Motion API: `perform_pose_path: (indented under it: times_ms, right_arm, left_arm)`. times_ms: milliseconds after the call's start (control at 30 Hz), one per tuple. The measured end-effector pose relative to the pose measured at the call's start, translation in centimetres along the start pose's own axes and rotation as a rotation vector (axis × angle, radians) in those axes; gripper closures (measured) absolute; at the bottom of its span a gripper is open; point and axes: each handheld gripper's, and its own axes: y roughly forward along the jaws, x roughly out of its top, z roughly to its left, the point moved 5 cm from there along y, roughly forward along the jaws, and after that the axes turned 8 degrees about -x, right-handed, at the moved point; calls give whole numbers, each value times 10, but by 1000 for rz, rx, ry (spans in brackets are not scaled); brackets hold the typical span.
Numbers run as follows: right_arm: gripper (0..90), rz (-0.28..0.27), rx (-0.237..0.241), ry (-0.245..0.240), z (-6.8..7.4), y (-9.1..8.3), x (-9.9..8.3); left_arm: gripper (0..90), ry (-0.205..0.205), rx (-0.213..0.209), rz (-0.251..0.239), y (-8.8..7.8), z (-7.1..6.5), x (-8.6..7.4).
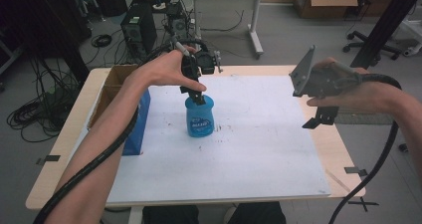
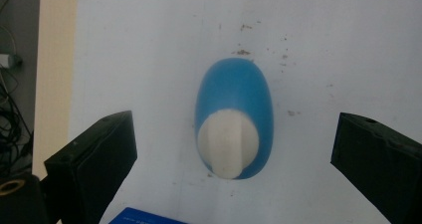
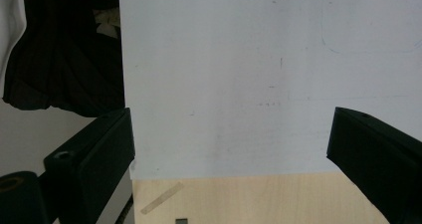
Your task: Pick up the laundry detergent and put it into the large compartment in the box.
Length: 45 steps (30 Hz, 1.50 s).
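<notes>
Squat blue plastic bottle with white cap (image 2: 234, 119) stands upright mid white mat (image 1: 259, 149); probably light, rigid, smooth-sided, so best gripped at the cap or neck; left gripper (image 1: 198, 97) poised directly above, jaws wide apart; right gripper (image 1: 318, 118) hovers well apart, jaws spread, empty.

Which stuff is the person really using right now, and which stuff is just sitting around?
Being used:
- blue bottle with white cap
- left gripper, open above the bottle

Just sitting around:
- cardboard box
- right gripper, open, holding nothing
- computer tower
</notes>
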Motion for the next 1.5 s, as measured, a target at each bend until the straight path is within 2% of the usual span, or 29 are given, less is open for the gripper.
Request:
perform_pose_path:
  times_ms: [100, 300, 667, 867, 1200, 1500]
  right_arm:
    - [47, 4, 4, -5, 1, 2, 1]
    - [47, 1, 6, -4, 0, 5, 1]
    - [47, 1, 14, -13, 2, 12, 4]
    - [47, 3, 14, -14, 2, 13, 3]
    - [47, 4, 22, -20, 3, 19, 5]
    - [47, 3, 23, -26, 4, 20, 6]
  left_arm:
    - [44, -13, -15, -2, 12, 2, -4]
    - [44, -21, -28, -7, 23, 2, -8]
    - [44, -42, -25, -2, 46, 8, -13]
    - [48, -47, -38, -2, 57, 9, -16]
    - [53, -45, -29, 5, 63, 9, -17]
    - [82, -46, -37, 11, 66, 9, -18]
